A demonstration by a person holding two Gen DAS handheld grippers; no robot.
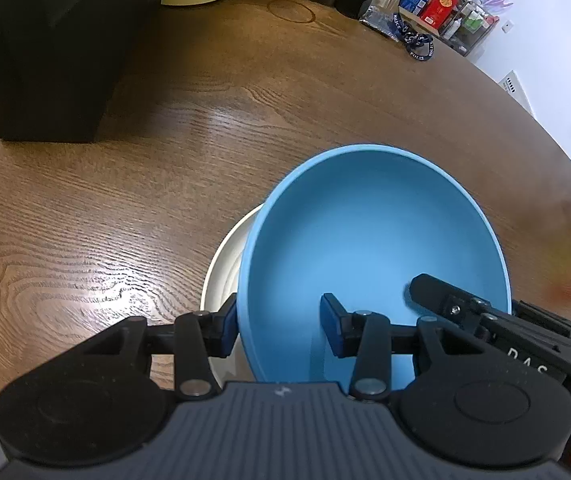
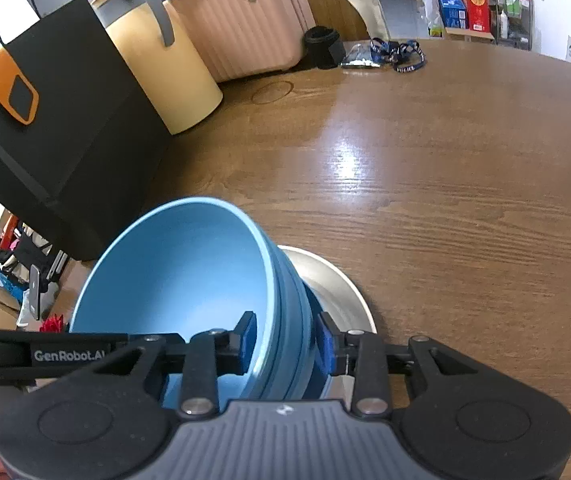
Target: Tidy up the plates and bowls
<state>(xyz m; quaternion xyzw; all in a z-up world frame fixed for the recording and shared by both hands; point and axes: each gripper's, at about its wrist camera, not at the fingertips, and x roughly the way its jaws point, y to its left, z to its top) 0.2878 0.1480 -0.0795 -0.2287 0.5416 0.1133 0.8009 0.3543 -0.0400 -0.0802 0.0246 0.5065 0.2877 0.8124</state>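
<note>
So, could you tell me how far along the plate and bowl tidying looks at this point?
Partly done, it seems. The blue bowl already sits over the white plate on the wooden table. In hand: the left gripper and right gripper each straddle the bowl's wall, one pad inside, one outside; the left's inner pad stands clear of it. Left: settling the bowl, which looks tilted, and letting go. No other dishes show.
</note>
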